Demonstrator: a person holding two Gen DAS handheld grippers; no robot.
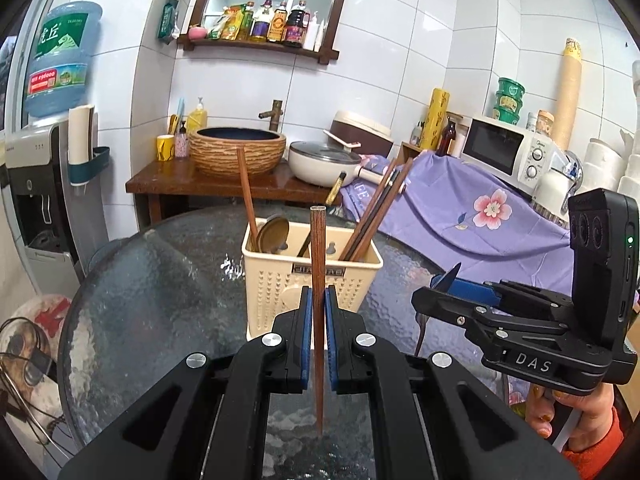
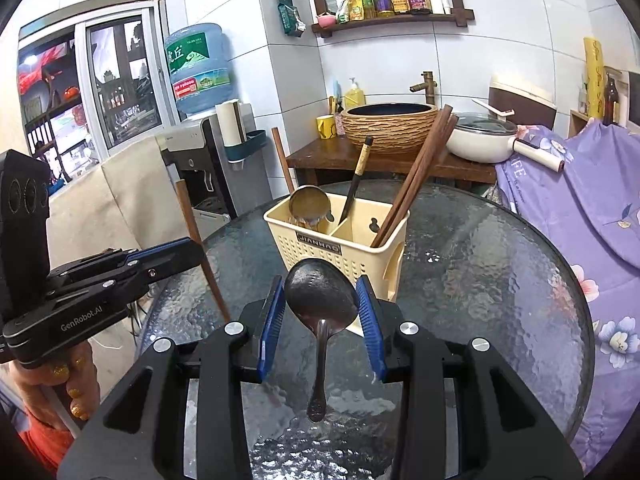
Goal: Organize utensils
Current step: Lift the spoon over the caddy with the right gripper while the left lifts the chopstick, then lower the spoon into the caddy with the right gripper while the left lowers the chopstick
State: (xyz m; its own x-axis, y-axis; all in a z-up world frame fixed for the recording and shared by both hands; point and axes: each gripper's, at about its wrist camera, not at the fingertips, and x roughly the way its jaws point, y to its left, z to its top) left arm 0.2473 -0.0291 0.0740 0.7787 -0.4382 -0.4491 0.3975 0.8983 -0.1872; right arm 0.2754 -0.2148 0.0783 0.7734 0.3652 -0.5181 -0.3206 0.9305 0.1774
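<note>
A cream utensil holder (image 1: 312,280) with two compartments stands on the round glass table (image 1: 160,300). It holds a spoon and one chopstick on the left and several brown chopsticks (image 1: 380,208) on the right. My left gripper (image 1: 319,300) is shut on a brown chopstick (image 1: 318,320), held upright just in front of the holder. My right gripper (image 2: 320,304) is shut on the bowl of a metal spoon (image 2: 320,292), its handle hanging down, near the holder (image 2: 336,240). The left gripper (image 2: 172,256) with its chopstick (image 2: 200,240) shows in the right wrist view.
Behind the table is a wooden stand with a basin (image 1: 238,150) and a white pan (image 1: 324,160). A purple flowered cloth (image 1: 480,216) covers the counter at the right, with a microwave (image 1: 508,148). A water dispenser (image 1: 36,184) stands at the left.
</note>
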